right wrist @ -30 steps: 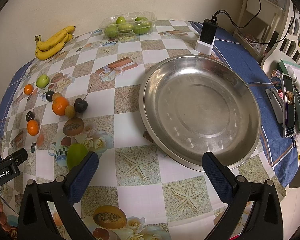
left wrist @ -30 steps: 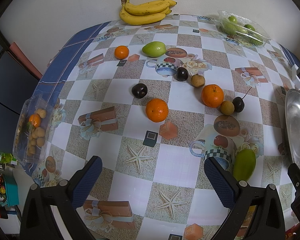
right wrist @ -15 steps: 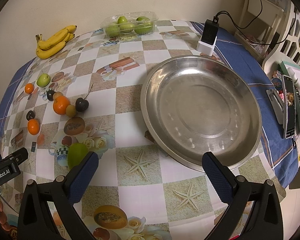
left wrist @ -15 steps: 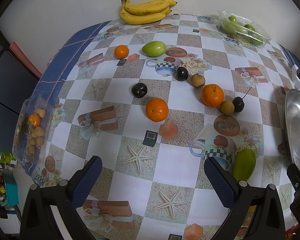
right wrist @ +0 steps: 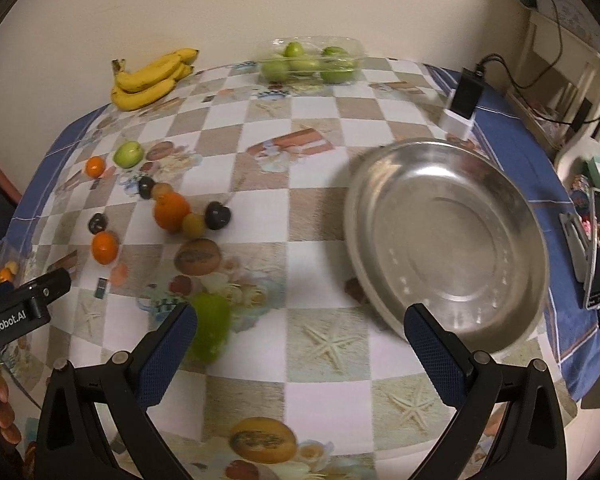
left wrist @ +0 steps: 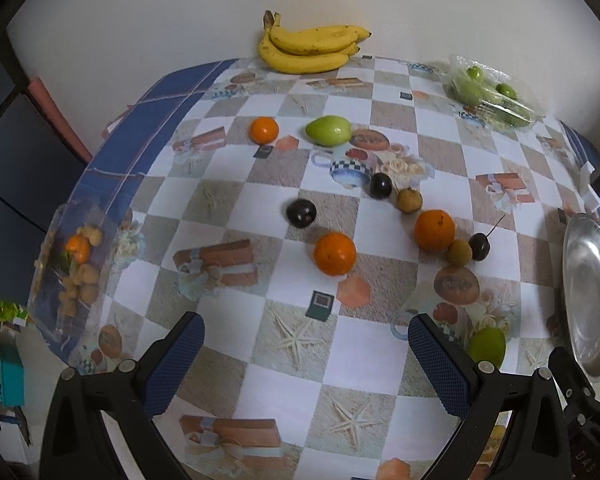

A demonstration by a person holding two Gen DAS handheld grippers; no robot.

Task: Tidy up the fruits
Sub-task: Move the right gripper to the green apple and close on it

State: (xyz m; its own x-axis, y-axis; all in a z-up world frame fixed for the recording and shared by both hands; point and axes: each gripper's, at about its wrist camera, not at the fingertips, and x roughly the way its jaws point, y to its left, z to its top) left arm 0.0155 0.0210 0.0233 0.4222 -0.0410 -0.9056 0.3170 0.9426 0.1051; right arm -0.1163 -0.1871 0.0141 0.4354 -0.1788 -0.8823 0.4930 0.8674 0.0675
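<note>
Green mango point(right wrist: 210, 330) blurred, half hidden behind wide right claw point(right wrist: 300, 330); left claw point(left wrist: 305, 344) likewise wide, empty.

The picture edge is cutting off the round steel dish point(left wrist: 585, 288) in the left view; the right hand-held gripper's finger point(right wrist: 168, 354) is hiding part of the blurred green mango point(right wrist: 212, 328).

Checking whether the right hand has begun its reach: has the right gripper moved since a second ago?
Yes. In its own view the steel bowl has slid rightward and the near green mango now sits by its left finger, so the right gripper has swung left.
</note>
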